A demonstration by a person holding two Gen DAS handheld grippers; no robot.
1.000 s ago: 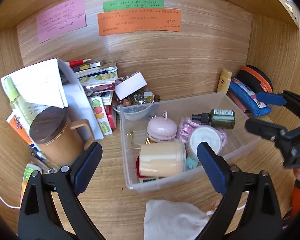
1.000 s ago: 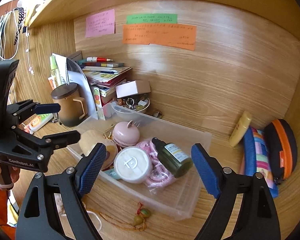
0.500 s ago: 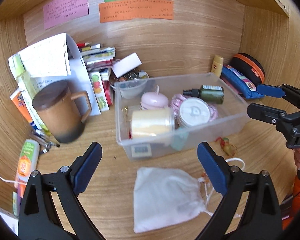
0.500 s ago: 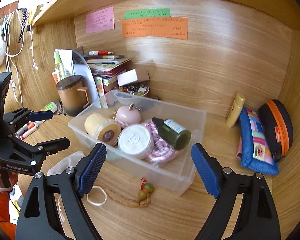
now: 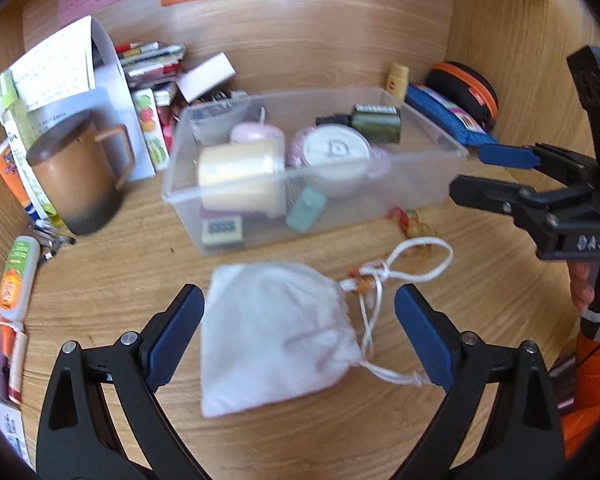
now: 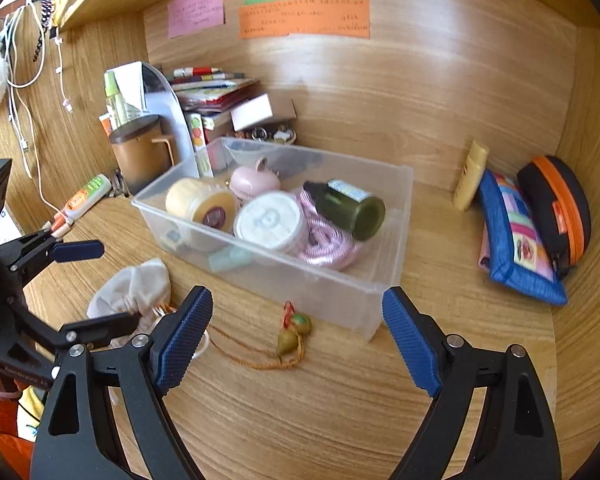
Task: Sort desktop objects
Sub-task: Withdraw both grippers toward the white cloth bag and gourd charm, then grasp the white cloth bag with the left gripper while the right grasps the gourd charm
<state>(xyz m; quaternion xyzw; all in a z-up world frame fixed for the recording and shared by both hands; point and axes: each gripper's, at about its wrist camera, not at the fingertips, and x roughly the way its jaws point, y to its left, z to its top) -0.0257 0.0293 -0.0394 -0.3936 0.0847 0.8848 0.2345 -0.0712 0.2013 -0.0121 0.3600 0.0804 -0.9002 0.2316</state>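
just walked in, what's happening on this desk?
A person is sorting desk clutter with a pair of handheld tongs. Both are open and hold nothing. The left tongs hover over a white drawstring pouch lying on the desk in front of the clear plastic bin. The right tongs point at the bin's near corner, above a small gourd charm on a cord. The bin already holds jars, a green bottle and other bits.
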